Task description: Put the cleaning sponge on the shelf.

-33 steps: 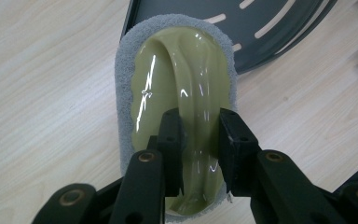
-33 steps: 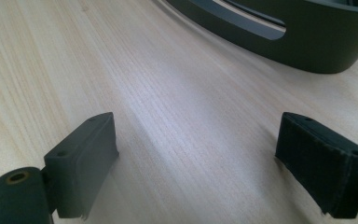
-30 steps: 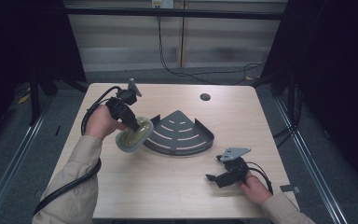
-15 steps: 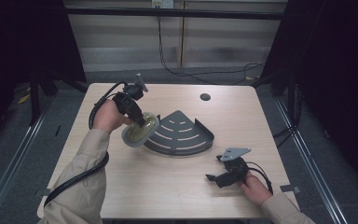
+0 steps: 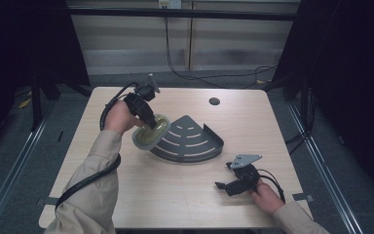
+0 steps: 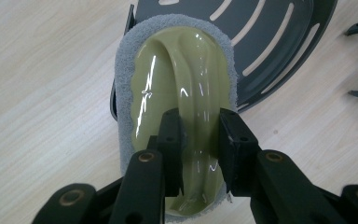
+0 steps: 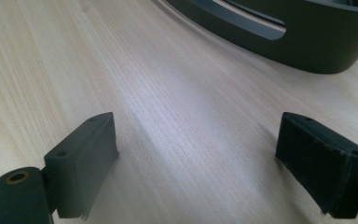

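Note:
My left gripper (image 5: pixel 146 124) (image 6: pixel 199 140) is shut on the raised handle of an olive-green scrubbing pad (image 5: pixel 152 131) (image 6: pixel 182 79) with a grey fuzzy edge. I hold the pad over the left corner of a dark grey quarter-round slotted rack (image 5: pixel 190 139) (image 6: pixel 270 42) that lies on the table. My right gripper (image 5: pixel 226 187) (image 7: pixel 209 154) rests low near the table's front right, its jaws wide open with bare wood between them. The rack's curved wall (image 7: pixel 284 32) lies beyond the right gripper's jaws.
The light wooden table (image 5: pixel 175 195) has a small round hole (image 5: pixel 214 101) at the back right. A black cable (image 5: pixel 85 178) trails from the left gripper along my left sleeve. Dark floor and rails surround the table.
My left hand has carried the pad to the right, from beside the rack's left edge to over its left corner. The right gripper has stayed where it was.

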